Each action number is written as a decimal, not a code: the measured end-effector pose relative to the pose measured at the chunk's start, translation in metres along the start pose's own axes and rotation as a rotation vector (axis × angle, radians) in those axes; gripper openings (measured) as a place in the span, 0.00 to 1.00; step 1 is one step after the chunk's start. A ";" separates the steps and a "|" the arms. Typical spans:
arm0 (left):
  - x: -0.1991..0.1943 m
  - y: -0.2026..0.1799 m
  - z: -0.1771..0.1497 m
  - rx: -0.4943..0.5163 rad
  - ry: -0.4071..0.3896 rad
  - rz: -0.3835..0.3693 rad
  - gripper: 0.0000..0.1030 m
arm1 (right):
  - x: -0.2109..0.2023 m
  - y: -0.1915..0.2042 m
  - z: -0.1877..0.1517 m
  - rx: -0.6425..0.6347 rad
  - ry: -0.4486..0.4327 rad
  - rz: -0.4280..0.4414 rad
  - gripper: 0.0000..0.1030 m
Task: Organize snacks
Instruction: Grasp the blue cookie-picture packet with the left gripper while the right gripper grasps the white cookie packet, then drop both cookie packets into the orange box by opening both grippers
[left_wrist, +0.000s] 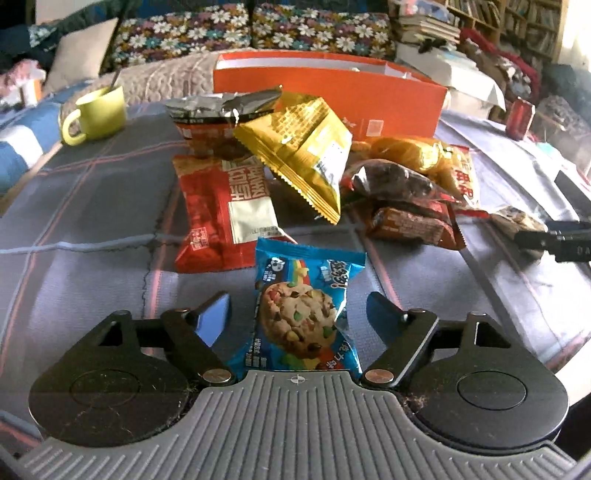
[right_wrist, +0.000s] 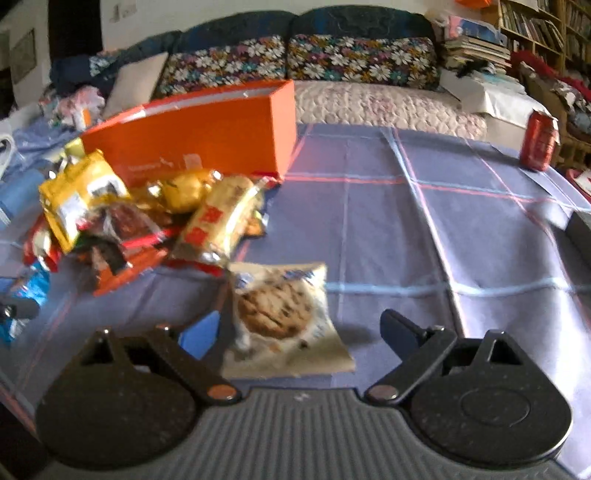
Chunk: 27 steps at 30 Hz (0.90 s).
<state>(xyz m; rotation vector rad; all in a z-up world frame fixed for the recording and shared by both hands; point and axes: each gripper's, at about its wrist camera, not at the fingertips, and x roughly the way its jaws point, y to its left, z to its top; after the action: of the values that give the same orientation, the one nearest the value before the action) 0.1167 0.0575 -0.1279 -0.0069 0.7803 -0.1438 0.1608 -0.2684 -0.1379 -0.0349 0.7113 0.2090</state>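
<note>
A blue cookie packet (left_wrist: 306, 306) lies on the plaid cloth between the fingers of my left gripper (left_wrist: 301, 314), which is open, with a gap on each side of the packet. In the right wrist view a beige cookie packet (right_wrist: 280, 314) lies between the fingers of my right gripper (right_wrist: 303, 332), also open; the left finger is close to the packet's edge and the right finger stands well apart. Behind them is a heap of snacks: a red packet (left_wrist: 221, 214), a yellow wafer packet (left_wrist: 303, 147) and brown bars (left_wrist: 410, 221). An orange box (left_wrist: 332, 96) stands open behind the heap.
A green mug (left_wrist: 98, 112) with a spoon stands at the far left of the table. A red can (right_wrist: 539, 142) is at the far right edge. Bare plaid cloth (right_wrist: 406, 221) stretches right of the heap. A sofa with flowered cushions lies beyond.
</note>
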 end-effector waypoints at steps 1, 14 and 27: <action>-0.001 -0.001 0.000 0.012 -0.003 0.006 0.44 | 0.002 0.003 0.002 -0.009 0.002 -0.002 0.90; 0.011 -0.004 0.000 0.018 0.021 0.063 0.44 | 0.012 0.015 0.000 -0.060 0.009 0.013 0.91; 0.013 -0.012 -0.001 0.027 0.019 0.061 0.49 | 0.011 0.018 0.011 -0.072 0.003 0.058 0.82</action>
<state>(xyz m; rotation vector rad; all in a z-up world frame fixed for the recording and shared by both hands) 0.1231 0.0440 -0.1369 0.0434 0.7967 -0.0964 0.1731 -0.2479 -0.1359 -0.0831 0.7078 0.2903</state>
